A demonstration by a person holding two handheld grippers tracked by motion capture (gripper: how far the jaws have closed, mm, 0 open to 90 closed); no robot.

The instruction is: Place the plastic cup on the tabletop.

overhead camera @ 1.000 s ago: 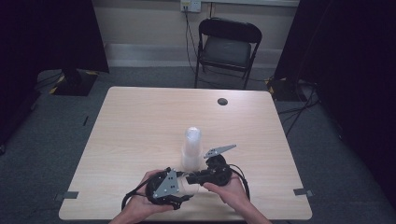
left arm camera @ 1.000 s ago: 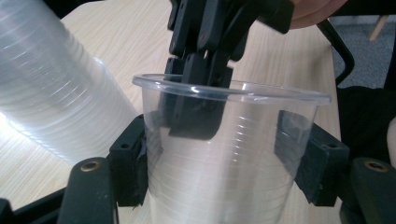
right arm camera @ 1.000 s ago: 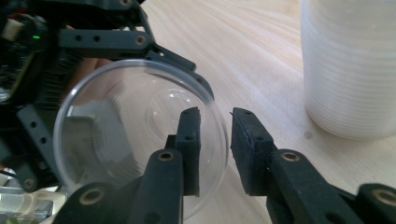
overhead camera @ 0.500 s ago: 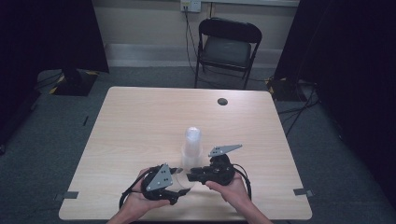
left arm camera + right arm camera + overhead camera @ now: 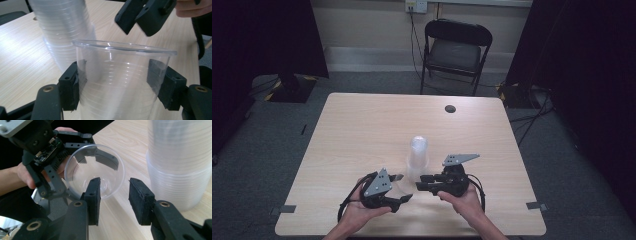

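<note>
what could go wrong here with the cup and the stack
1. The left tool clamps the thin clear cup by its side walls; more squeeze could buckle or crack it.
2. The right tool, jaws open, sits right at the cup's rim; a misjudged pinch might knock it loose.
3. The tall stack of cups stands close beside both tools; a bump could topple it.

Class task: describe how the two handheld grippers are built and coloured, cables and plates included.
The left gripper and right gripper are black, each topped by a grey three-cornered plate with small holes. Each has two blocky black jaws faced with dark pads on screwed arms. A black cable trails from each. No sleeves show.
</note>
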